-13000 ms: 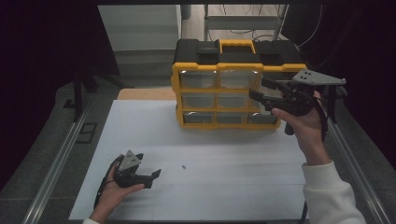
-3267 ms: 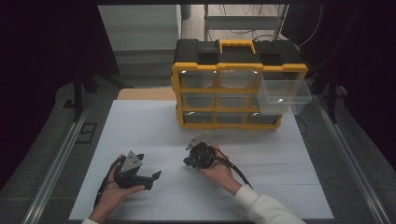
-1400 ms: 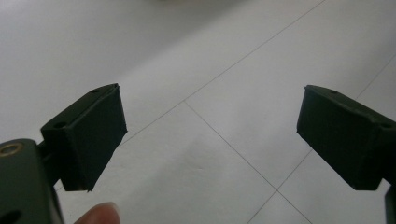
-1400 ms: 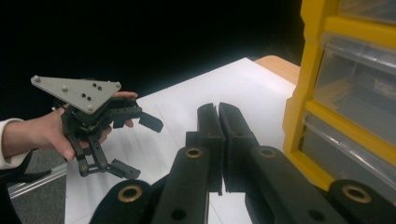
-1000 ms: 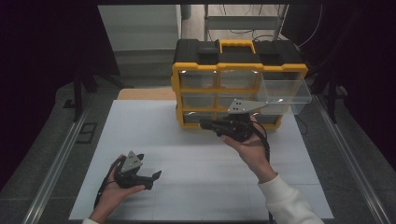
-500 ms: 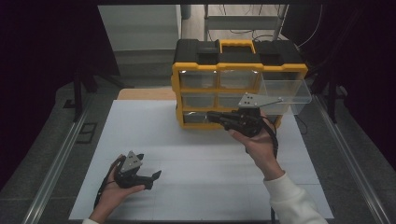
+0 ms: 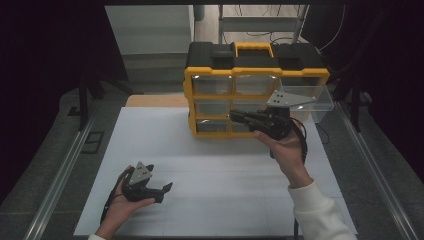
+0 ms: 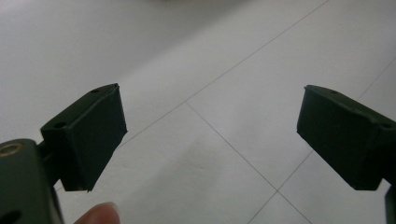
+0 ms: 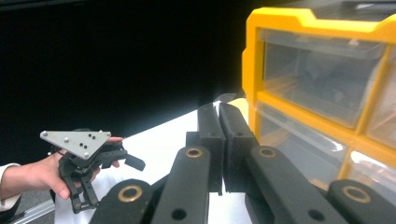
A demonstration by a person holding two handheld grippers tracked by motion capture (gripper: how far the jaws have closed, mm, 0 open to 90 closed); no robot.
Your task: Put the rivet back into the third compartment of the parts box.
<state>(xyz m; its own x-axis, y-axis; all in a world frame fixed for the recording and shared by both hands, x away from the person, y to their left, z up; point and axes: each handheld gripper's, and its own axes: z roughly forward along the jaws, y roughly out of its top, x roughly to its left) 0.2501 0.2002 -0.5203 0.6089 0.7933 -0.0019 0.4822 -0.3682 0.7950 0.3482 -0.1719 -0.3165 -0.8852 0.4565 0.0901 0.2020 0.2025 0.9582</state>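
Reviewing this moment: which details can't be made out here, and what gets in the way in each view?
- Whether the right claw pinches anything: its jaws are shut, with nothing visible between the tips.
- Contents of the clear pulled-out plastic drawer: high view, the claw's grey plate covers part of it and anything inside is too small to see.
- Contents of the yellow-and-black drawer organizer: right gripper view, frosted, glaring fronts.
- White table mat: left gripper view, close-up and soft, between the open left claw.

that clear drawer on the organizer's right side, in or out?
Out. The clear drawer juts well past the yellow organizer frame in the high view. Contents: cannot tell.
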